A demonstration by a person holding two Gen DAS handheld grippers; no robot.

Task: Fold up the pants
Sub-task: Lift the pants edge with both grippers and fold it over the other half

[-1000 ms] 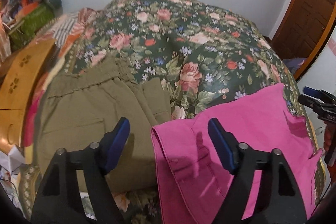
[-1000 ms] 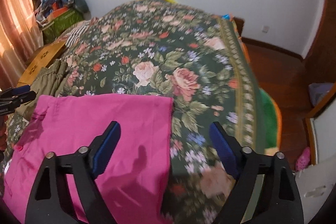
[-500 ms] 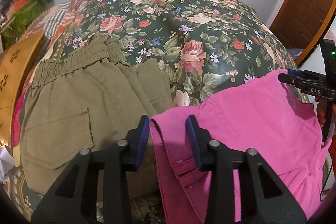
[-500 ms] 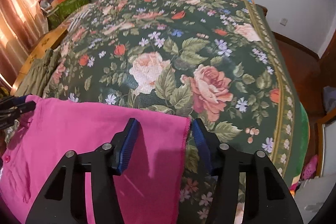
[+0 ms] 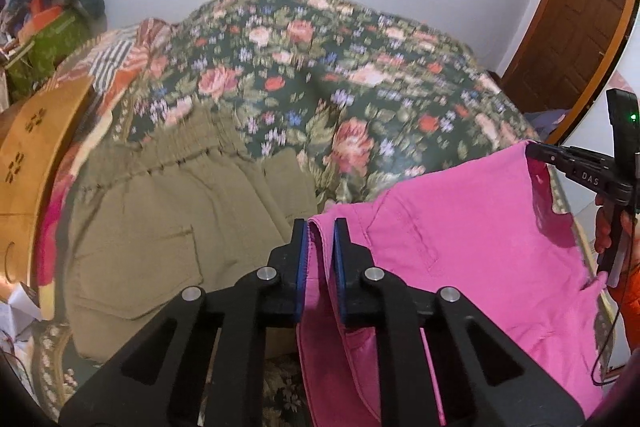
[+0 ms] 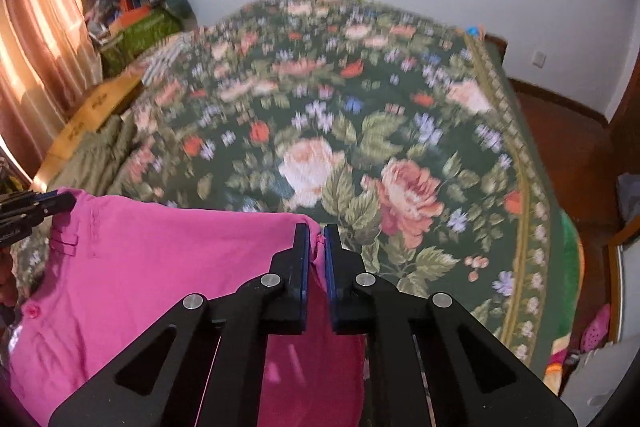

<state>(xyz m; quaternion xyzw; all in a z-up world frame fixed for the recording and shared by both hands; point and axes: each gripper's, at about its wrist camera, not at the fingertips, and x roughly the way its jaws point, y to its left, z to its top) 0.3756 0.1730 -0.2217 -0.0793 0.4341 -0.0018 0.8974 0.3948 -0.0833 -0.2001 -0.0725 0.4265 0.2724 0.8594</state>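
Floral bedspread (image 5: pixel 360 99): olive pants (image 5: pixel 168 227) beside pink pants (image 5: pixel 460 227).

I see bright pink cotton pants (image 5: pixel 460 227) lower right, olive-green fabric pants (image 5: pixel 160 227) left, on a dark green rose-patterned bedspread (image 5: pixel 340 75).

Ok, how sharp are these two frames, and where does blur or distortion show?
Left wrist view: floral bedspread smeared by motion blur, the left gripper and bright pink pants crisp, fisheye bending the brown wooden door. Right wrist view: stronger smear on the bedspread's far half, the right gripper sharp, striped orange curtain glowing with backlight.
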